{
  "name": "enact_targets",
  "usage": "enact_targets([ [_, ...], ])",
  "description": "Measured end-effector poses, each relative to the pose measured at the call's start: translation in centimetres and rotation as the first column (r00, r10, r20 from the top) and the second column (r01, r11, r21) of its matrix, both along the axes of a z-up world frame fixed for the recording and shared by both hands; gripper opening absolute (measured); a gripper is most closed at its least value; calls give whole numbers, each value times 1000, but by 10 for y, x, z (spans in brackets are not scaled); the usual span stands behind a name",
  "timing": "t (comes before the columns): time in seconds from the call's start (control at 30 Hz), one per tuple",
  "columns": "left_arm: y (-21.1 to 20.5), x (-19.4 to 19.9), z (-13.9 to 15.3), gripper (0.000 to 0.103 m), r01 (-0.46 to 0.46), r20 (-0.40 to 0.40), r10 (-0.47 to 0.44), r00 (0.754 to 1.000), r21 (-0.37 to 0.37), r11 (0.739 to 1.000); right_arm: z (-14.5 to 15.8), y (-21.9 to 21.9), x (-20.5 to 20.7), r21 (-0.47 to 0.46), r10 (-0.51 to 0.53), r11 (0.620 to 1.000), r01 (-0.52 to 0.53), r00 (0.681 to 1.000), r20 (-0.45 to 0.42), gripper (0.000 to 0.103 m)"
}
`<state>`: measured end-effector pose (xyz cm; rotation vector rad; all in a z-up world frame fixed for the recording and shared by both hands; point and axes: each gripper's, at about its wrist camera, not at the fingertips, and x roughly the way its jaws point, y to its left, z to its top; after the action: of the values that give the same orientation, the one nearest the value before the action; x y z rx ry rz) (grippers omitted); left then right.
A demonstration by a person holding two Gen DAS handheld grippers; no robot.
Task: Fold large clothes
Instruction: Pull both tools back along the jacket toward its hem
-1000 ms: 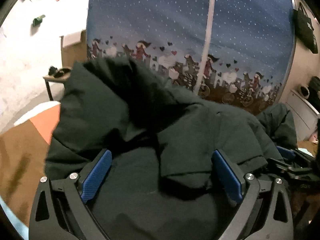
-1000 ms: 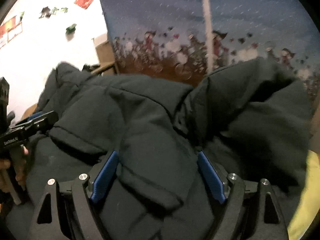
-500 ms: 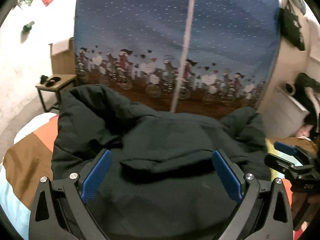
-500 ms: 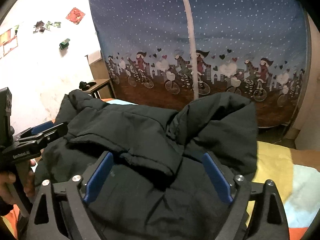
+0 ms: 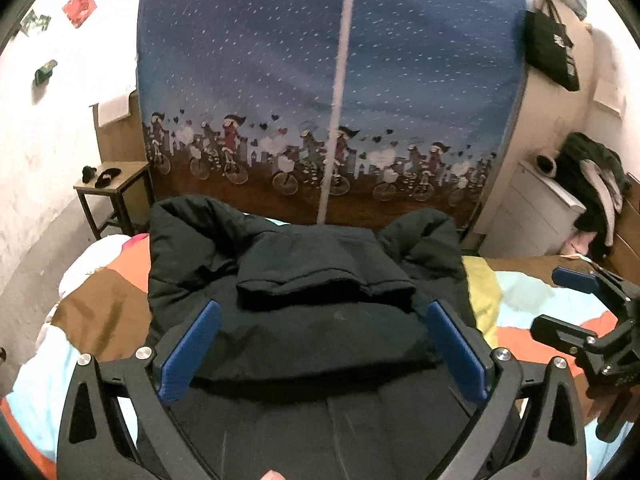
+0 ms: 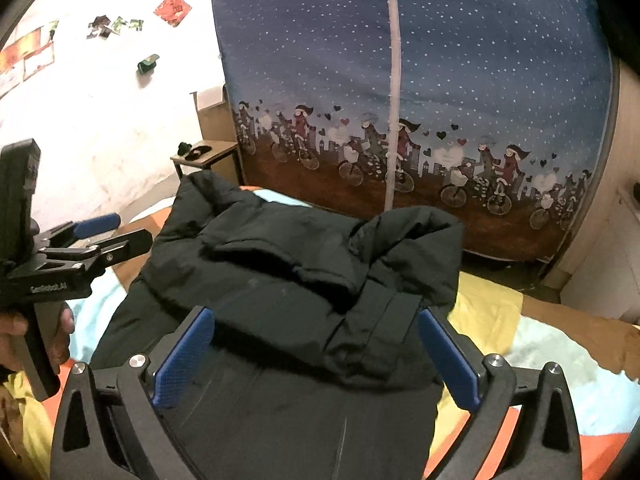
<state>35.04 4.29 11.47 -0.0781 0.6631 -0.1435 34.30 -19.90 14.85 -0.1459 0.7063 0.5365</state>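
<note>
Two grippers, left gripper (image 5: 320, 360) and right gripper (image 6: 316, 356), gape empty, the right one's jaws opening; black padded jacket (image 5: 304, 292) lies half-folded on the patchwork bedspread (image 5: 532, 300), halving left.

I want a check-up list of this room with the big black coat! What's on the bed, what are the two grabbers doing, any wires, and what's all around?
Surface: patchwork bedcover in orange, yellow, pale blue and brown.
Job's things: black padded coat lying bunched on the bedcover, top part folded over itself.
Clutter: nothing seen on the bedcover besides the coat.
Grippers: left gripper open above the coat, pads clear of it; right gripper with jaws opening, nothing pressed between them.
Cables: nothing seen.
Surroundings: blue bed tent printed with cyclists behind the bed; small side table with dark items; black bag hanging on the wall; white drawers with dark clothes piled on top.
</note>
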Motion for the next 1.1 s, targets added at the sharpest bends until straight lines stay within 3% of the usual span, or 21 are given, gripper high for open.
enact_targets([
  [0.2,-8,-52,-1,101,-74,50,72,996,45,996,8,-3,-48,3,6,1000,-7,993,115,103],
  [0.37,-17,-98,-10,101,-68,118,57,991,91,994,6,-13,-86,19,-3,1000,-2,973,231,103],
  [0.7,-29,-149,-21,101,-61,158,47,986,88,994,-9,-30,-131,36,-19,999,11,973,231,103],
  [0.87,-31,-168,-43,101,-97,133,92,987,34,995,-23,-44,-154,74,-41,997,26,977,208,103],
  [1.1,-30,-197,-66,101,-85,92,81,992,49,995,-30,-48,-183,39,-21,999,12,971,237,103],
])
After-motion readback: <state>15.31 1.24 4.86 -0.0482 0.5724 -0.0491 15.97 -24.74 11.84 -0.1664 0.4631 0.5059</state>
